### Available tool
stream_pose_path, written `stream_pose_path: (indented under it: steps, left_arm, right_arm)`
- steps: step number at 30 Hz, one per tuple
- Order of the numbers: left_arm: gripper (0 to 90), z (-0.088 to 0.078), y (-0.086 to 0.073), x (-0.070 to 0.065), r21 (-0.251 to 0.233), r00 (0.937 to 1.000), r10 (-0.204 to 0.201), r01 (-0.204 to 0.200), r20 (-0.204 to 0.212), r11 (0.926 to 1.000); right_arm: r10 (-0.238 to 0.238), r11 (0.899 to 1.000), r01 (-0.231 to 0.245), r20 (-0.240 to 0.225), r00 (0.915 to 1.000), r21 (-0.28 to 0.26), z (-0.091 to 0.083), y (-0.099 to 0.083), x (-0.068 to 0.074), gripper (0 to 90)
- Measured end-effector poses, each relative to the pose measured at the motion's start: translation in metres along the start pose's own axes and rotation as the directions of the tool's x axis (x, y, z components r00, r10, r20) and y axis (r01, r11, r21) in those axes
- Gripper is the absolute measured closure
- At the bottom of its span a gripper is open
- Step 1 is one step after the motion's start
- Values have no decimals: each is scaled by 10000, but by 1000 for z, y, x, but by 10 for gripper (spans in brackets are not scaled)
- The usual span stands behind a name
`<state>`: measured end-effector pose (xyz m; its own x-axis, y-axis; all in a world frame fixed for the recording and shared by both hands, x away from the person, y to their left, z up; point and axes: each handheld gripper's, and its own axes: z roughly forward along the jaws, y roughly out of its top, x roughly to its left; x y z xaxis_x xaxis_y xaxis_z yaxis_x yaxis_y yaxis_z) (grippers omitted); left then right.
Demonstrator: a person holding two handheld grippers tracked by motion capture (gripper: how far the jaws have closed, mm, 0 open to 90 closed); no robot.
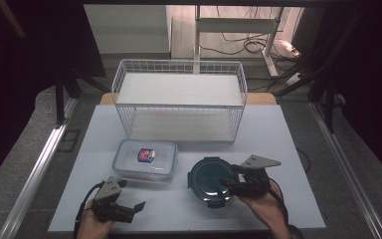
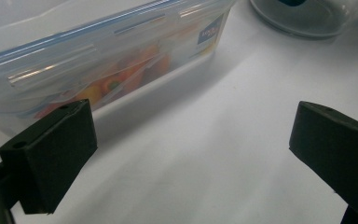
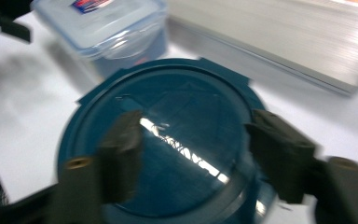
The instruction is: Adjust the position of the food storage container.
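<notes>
A clear rectangular lidded box [image 1: 145, 159] with a red and blue label sits on the white table [image 1: 288, 199], in front of the wire basket. To its right stands a round container with a dark teal lid [image 1: 205, 178]. My right gripper [image 1: 230, 177] hovers over the right part of that lid [image 3: 182, 107]; in the blurred right gripper view its jaws [image 3: 193, 140] stand partly apart with nothing pressed between them. My left gripper [image 1: 132, 198] rests low near the table's front left, jaws [image 2: 191, 144] wide open, pointing at the box's side [image 2: 98, 70].
A white wire basket [image 1: 179, 99] with a white board in its bottom stands at the back of the table. Metal rails run along both sides of the table. The round container's clear base [image 2: 307, 21] shows at the upper right of the left gripper view.
</notes>
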<state>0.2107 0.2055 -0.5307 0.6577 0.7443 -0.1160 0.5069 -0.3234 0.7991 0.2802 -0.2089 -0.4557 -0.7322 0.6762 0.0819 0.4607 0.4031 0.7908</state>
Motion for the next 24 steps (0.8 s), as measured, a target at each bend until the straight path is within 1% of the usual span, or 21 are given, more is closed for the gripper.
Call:
stream_pose_path:
  steps: [1, 2, 4, 5, 7, 9, 12, 13, 14, 16, 18, 20, 21, 24]
  left_arm:
    - [4, 0, 0, 0, 0, 10000, 0, 0, 0, 10000]
    - [4, 0, 0, 0, 5, 10000, 1, -1, 19, 10000]
    - [4, 0, 0, 0, -4, 10000, 37, -37, 21, 10000]
    - [5, 0, 0, -1, -12, 10000, 55, -55, 14, 10000]
    - [6, 0, 0, -1, -23, 10000, 93, -93, -35, 10000]
    - [7, -1, 0, 0, -61, 10000, 61, -61, -34, 10000]
    - [8, 0, 0, 1, -24, 10000, -3, 3, -8, 10000]
    - [9, 0, 0, 1, -16, 10000, -11, 11, 7, 10000]
    - [9, 0, 0, 1, -8, 10000, -18, 18, 19, 10000]
    - [9, 0, -1, 1, 19, 10000, -23, 23, 13, 10000]
    - [9, 1, -1, 1, 32, 10000, -23, 23, 22, 10000]
    - [9, 1, -1, 1, 39, 10000, -37, 37, 33, 10000]
    - [9, 1, -1, 1, 33, 10000, -42, 42, 20, 10000]
    - [8, 0, -1, 2, -21, 9999, -111, 111, 36, 9999]
  right_arm:
    - [0, 10000, 0, 0, 10000, 0, 0, 0, 0, 410]
    - [-133, 9999, 134, -96, 9999, 61, 2, 2, 3, 441]
    - [-523, 9984, 526, -174, 9985, 197, 6, 7, 9, 542]
    - [-801, 9963, 811, -344, 9962, 299, 9, 10, 14, 582]
    - [-1151, 9920, 1182, -666, 9911, 443, 15, 15, 23, 658]
    - [-1493, 9860, 1555, -975, 9840, 596, 21, 19, 32, 724]
    - [-1915, 9734, 2088, -1645, 9676, 948, 33, 24, 46, 800]
    - [-1970, 9701, 2190, -1875, 9623, 1047, 38, 25, 51, 827]
    - [-1982, 9684, 2241, -2085, 9577, 1090, 41, 26, 55, 839]
    - [-1965, 9667, 2284, -2368, 9515, 1157, 46, 27, 61, 856]
    - [-1975, 9641, 2347, -2555, 9464, 1241, 50, 28, 67, 868]
    - [-2062, 9575, 2496, -2621, 9427, 1445, 56, 27, 73, 880]
    - [-2160, 9525, 2618, -2609, 9409, 1556, 59, 26, 75, 886]
    - [-2432, 9363, 2925, -2418, 9394, 1946, 68, 23, 80, 893]
